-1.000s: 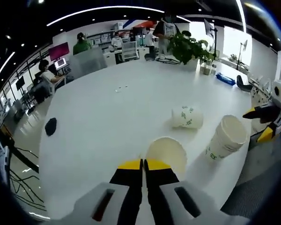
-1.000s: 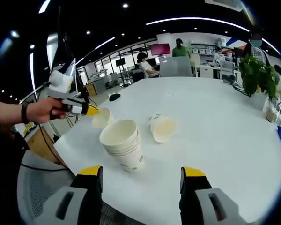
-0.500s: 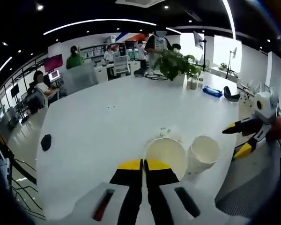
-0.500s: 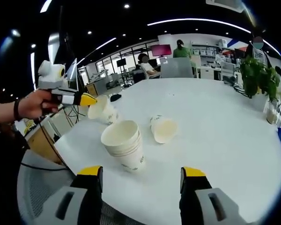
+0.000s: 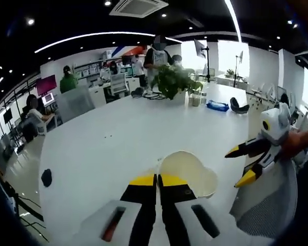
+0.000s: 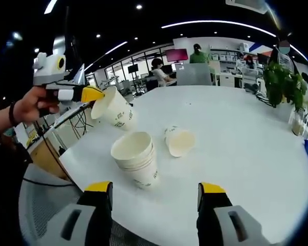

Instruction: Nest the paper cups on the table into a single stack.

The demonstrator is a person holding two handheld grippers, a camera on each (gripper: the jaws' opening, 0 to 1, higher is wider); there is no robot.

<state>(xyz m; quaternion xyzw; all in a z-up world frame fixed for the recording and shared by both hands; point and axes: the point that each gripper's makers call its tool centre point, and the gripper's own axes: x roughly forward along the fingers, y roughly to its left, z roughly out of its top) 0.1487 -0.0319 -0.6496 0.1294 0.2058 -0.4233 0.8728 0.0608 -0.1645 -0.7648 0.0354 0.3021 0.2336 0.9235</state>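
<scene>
- The left gripper (image 6: pixel 87 94) has its yellow-tipped jaws pressed together on the rim of a single paper cup (image 6: pixel 113 108). In the right gripper view the cup hangs in the air, tilted, above and to the left of the stack of cups (image 6: pixel 136 158).
- In the left gripper view the held cup's open mouth sits just past the closed jaws, facing the camera.
- The right gripper (image 6: pixel 155 193) holds nothing; its jaws stand wide apart, low over the near table edge, with the stack between and beyond them.
- A third cup (image 6: pixel 178 141) lies on its side just beside the stack, mouth toward the right gripper.
- Risk: the grip is a thin pinch on one rim wall, so I judge the cup could swing, crumple or slip out on the way over.
- Risk: the cup is tilted; if it meets the stack's rim at an angle, it may jam or tip the stack, which stands unsupported near the table edge.
- Risk: a toppled stack could knock the lying cup into a roll.
- The table (image 6: pixel 236 133) is white, smooth and glossy, so cups probably slide easily.
- A small dark object (image 5: pixel 46 177) sits well apart on it.
- Beyond: a potted plant (image 5: pixel 174 81), desks, monitors, seated and standing people, and ceiling light strips.
</scene>
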